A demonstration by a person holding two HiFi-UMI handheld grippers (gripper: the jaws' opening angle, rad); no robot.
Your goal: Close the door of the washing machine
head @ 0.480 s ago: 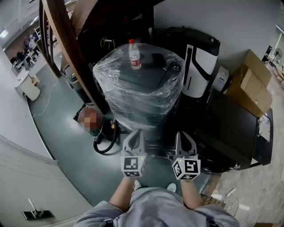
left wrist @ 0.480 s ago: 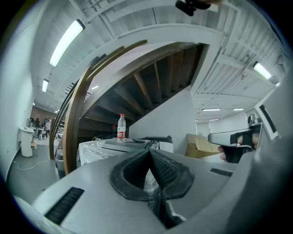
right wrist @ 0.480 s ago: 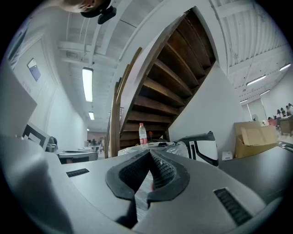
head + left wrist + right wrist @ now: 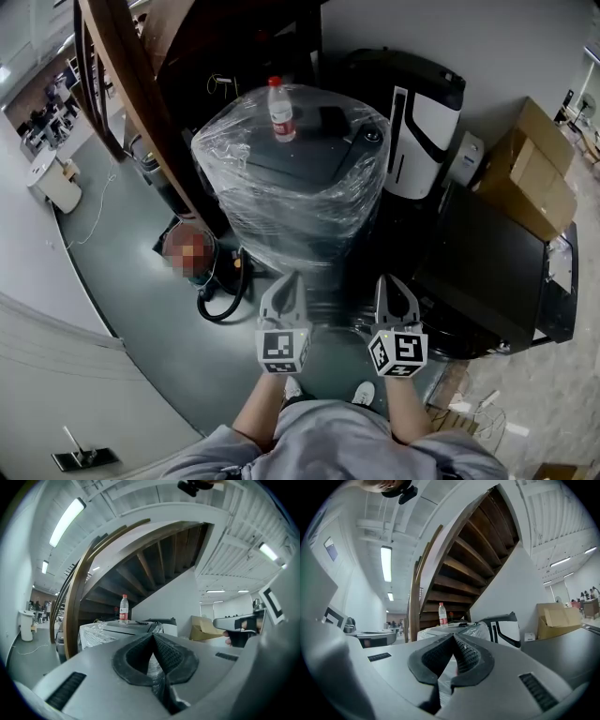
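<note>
Right tool point(image 4: 393, 292) edged right; washing machine point(image 4: 292, 192) wrapped in clear film.

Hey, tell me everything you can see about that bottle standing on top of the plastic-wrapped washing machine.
The bottle is slim and made of clear plastic, with a red cap and a red-and-white label round its middle. It stands upright, cap on, on the flat top of the film-wrapped washing machine, towards the far side. Only the machine's top touches it; a dark flat object lies apart beside it. Whether it holds liquid cannot be told.
</note>
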